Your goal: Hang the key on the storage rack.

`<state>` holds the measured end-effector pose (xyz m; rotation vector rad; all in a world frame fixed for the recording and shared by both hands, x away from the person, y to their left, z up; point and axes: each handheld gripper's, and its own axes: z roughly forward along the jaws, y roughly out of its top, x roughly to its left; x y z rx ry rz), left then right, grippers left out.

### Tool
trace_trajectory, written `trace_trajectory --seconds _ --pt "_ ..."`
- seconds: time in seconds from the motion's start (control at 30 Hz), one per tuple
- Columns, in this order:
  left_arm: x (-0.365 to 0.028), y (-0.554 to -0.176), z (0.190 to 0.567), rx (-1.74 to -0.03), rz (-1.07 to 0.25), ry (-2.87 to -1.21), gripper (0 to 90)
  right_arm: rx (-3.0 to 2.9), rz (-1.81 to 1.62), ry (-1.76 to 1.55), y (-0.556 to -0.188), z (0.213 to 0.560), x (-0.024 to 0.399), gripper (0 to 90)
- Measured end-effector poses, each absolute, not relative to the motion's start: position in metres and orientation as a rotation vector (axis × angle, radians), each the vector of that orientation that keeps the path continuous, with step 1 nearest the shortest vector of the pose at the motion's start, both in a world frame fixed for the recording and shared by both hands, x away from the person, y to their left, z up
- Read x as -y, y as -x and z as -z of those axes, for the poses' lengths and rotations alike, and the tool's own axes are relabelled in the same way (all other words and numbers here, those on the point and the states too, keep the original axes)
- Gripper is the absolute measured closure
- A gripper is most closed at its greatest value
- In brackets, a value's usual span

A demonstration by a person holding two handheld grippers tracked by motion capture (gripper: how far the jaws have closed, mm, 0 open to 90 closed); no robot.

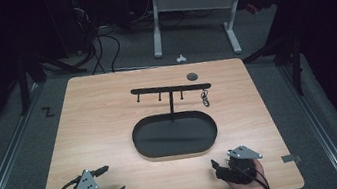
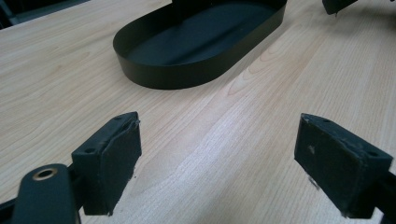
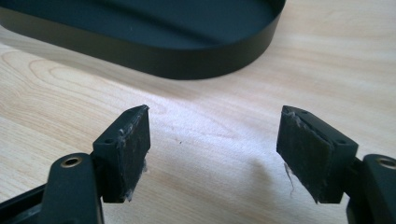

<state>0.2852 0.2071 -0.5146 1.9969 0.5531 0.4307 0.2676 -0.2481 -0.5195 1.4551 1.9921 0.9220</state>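
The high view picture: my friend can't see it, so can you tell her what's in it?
A black oval metal tray sits mid-way on a light wooden table, with a black T-shaped hook rack rising from its far edge and a small metal clip hanging at the right end. Nearer, two hands hold the left gripper and right gripper, both open.

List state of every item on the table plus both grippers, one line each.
Oval black tray: flat on table, empty.
T-shaped hook stand: upright behind the tray.
Keyring: hanging from the stand's right end.
Other hooks: bare.
Small dark disc: lying flat behind the stand.
Left gripper: open, holding nothing.
Right gripper: open, holding nothing.
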Motion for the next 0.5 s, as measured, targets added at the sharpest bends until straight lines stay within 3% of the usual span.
trace_trajectory --seconds 0.5 --pt "-0.2094 -0.2832 0.5138 -0.545 -0.433 -1.994 15.3 -1.934 -0.938 -1.499 -0.2701 0.5227 0.2507 26.0"
